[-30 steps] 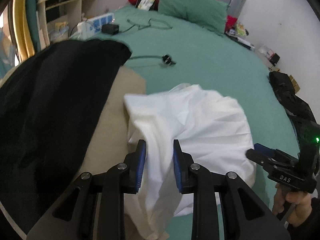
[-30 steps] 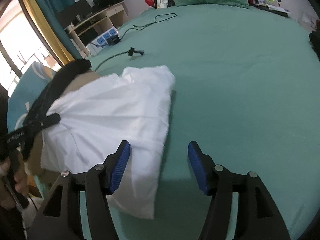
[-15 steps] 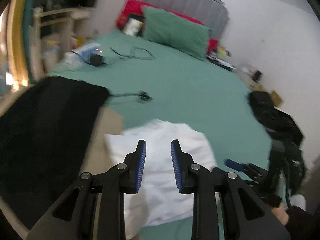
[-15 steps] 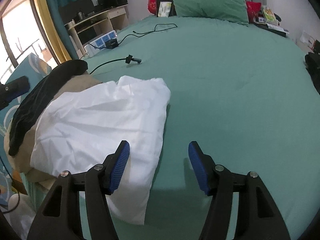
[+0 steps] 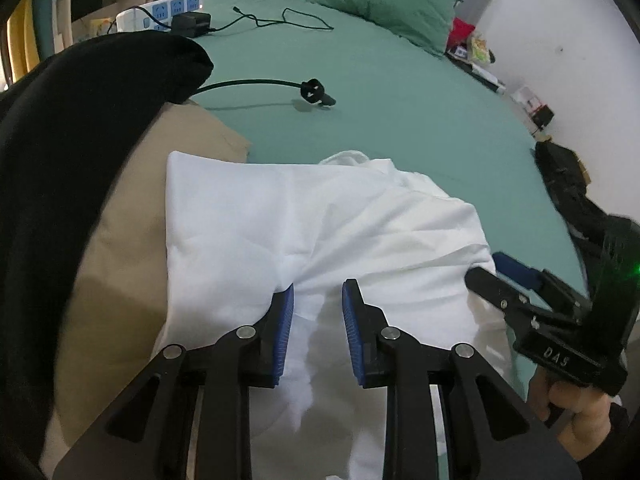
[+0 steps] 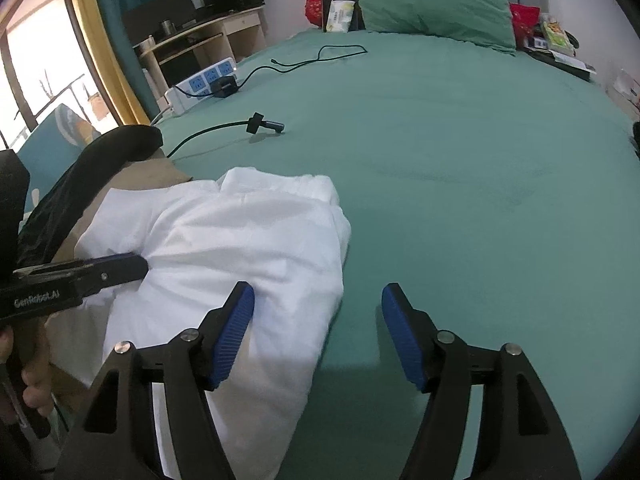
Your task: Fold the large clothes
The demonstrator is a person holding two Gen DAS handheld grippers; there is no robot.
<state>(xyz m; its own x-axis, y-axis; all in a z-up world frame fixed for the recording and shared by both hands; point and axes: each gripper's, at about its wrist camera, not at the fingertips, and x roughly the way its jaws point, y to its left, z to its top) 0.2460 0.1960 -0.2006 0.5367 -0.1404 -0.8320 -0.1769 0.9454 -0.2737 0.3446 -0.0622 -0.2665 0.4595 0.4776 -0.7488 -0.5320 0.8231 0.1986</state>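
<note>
A white garment (image 5: 320,220) lies folded and rumpled near the front edge of the bed's green sheet (image 6: 460,168), partly on a tan garment (image 5: 120,280). My left gripper (image 5: 318,290) hovers low over its near part with the jaws a narrow gap apart and no cloth pinched between the pads. From the right wrist view, the left gripper (image 6: 134,266) touches the garment's left side. My right gripper (image 6: 317,291) is opening wide: its left finger (image 6: 236,320) is over the garment's (image 6: 248,248) right edge, the other over bare sheet. Nothing is between its pads.
A black garment (image 5: 80,140) drapes over the tan one at the left. A black cable with a plug (image 5: 314,90) lies on the sheet beyond, then a power strip (image 5: 164,10) with a charger, and a green pillow (image 6: 428,4) at the headboard. A black bag (image 5: 568,176) sits at the right.
The left gripper drew up and away from the white garment, then came back down onto it. The right gripper's jaws spread wider and it shifted a little along the garment's edge.
</note>
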